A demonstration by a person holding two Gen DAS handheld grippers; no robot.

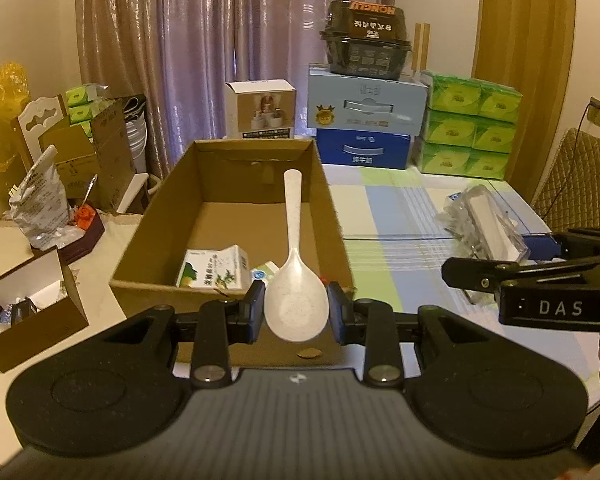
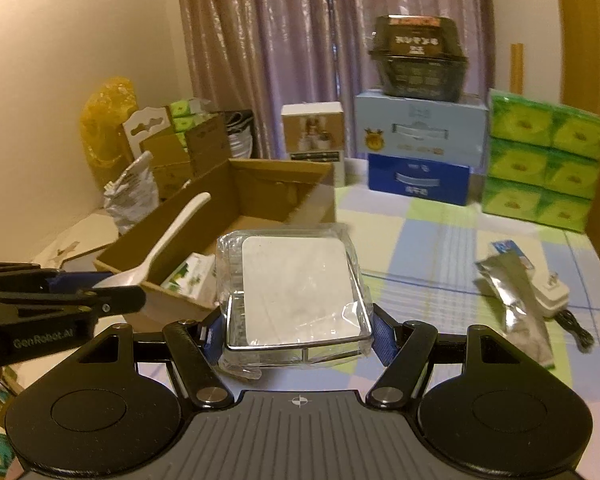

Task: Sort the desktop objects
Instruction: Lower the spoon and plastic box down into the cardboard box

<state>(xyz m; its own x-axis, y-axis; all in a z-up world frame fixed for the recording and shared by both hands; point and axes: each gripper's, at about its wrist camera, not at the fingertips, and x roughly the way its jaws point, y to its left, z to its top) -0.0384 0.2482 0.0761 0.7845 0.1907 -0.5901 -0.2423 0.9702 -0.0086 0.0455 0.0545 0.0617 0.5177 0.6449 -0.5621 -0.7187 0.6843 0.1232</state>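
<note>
Left gripper (image 1: 296, 308) held level, fingers pointing forward, pads (image 1: 255, 309) clamped on the bowl of a white rice spoon (image 1: 294, 280), handle sticking out ahead. Right gripper (image 2: 298, 334) just beside it on the right, also level, fingers (image 2: 382, 338) spread wide and pressed against a plastic-wrapped clear box (image 2: 296, 296).

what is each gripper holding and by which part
Left gripper clamps the white speckled plastic spoon by its bowl. Right gripper grips the clear plastic-wrapped box by its near sides.

Cartons (image 1: 214, 274) in cardboard box (image 1: 156, 224)
</note>
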